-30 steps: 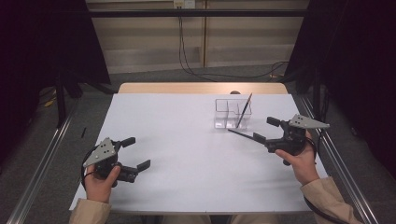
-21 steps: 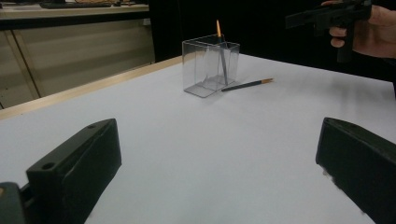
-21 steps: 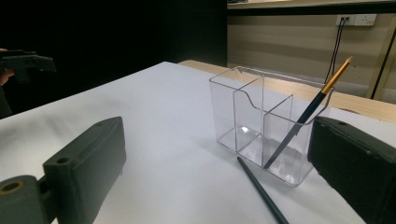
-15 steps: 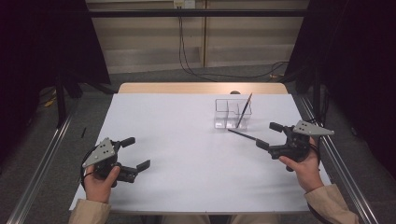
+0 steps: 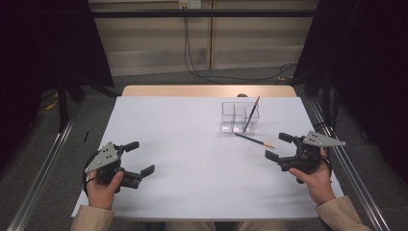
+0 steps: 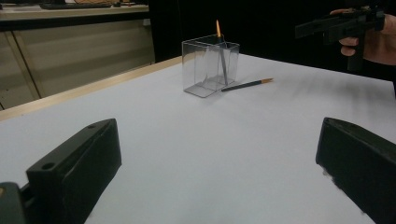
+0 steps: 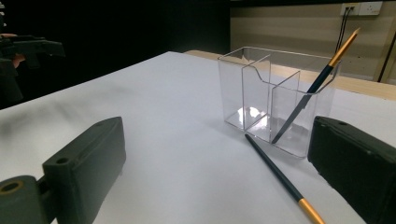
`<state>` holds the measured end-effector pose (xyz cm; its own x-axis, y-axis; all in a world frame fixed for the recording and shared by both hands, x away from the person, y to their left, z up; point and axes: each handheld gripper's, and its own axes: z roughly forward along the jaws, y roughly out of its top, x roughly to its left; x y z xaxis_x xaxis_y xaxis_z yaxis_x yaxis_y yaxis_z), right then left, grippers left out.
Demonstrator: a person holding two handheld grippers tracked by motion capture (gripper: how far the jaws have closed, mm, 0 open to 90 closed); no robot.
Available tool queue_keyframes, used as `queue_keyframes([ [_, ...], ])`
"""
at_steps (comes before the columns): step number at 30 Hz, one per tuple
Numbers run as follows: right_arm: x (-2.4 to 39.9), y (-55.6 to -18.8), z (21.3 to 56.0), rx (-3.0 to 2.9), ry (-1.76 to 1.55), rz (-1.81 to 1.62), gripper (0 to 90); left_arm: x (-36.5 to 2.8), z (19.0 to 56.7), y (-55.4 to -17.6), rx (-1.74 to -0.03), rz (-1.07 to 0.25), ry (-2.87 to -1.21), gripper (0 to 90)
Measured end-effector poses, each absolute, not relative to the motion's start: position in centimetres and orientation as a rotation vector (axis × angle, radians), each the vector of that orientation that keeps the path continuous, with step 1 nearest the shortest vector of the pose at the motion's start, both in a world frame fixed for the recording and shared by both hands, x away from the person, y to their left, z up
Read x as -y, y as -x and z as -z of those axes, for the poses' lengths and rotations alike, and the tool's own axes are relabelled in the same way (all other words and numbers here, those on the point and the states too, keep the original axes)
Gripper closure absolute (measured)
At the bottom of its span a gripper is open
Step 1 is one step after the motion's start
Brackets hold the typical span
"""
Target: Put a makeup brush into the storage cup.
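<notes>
Pencil on the desk, my fingers empty

One dark pencil [image 5: 254,140] lies flat on the white desk [image 5: 192,183], just beside the clear holder [image 5: 231,122] where another pencil [image 5: 251,113] leans. A second ago my right gripper [image 5: 279,146] sat closer to the lying pencil; now I have pulled it back toward me, fingers wide with nothing in them. My left gripper [image 5: 139,158] waits far off, fingers wide too. I think that pencil still needs picking up

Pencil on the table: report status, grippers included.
Left gripper open, idle. Right gripper open, near loose pencil lying beside clear holder. Second pencil stands inside. Path clear.
</notes>
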<state>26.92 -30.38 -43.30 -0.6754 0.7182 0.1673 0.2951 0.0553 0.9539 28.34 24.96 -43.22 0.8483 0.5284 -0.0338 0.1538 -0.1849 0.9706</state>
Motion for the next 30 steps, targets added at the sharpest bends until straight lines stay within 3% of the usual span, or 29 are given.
queue_keyframes([
  [30, 30.35, -27.10, 43.79, -2.023, -1.016, -1.626, 3.6, -25.17, 43.20, -28.11, -0.530, -0.377, -1.751, 0.0],
])
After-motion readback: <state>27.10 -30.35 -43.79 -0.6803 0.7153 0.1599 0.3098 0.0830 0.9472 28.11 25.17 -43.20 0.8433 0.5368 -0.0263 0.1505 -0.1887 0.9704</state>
